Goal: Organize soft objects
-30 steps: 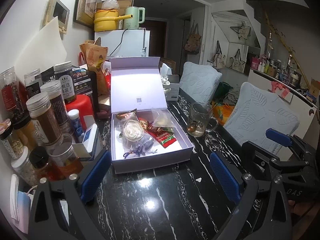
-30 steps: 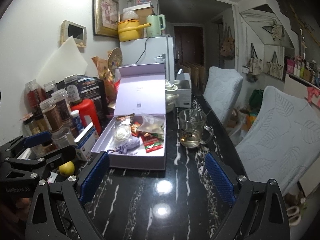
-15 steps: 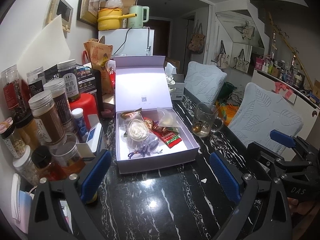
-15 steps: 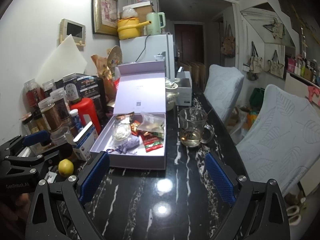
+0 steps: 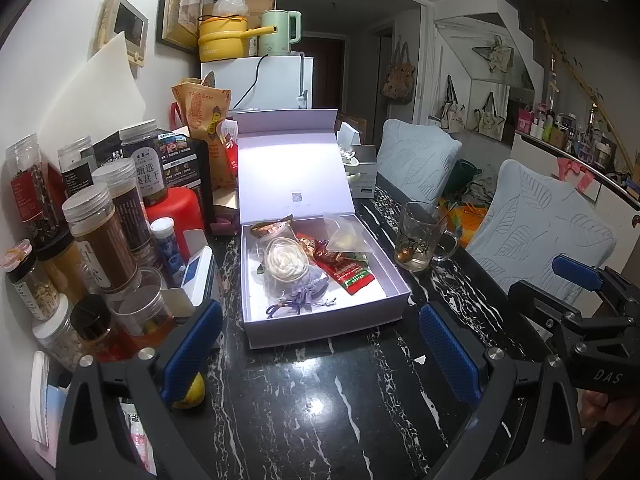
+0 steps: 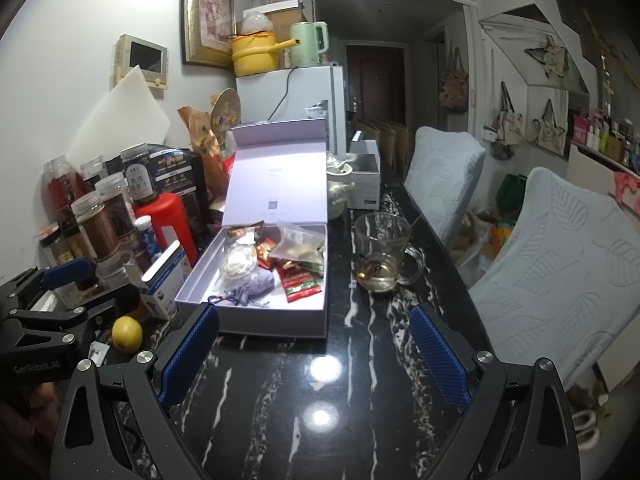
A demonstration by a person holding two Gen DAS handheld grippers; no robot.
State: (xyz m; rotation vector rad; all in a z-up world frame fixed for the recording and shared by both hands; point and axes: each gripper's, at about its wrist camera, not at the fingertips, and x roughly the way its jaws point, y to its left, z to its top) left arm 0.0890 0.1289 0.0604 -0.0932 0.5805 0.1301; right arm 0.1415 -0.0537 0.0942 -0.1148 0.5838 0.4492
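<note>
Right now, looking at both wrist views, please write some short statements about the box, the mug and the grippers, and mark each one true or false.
1. The lilac gift box is open, its lid upright. True.
2. The purple drawstring pouch lies on the marble table. False: it lies inside the box.
3. The left hand-held gripper holds the lemon. False: its jaws are open and empty.
4. The glass mug stands outside the box. True.
5. The right hand-held gripper is open. True.
</note>
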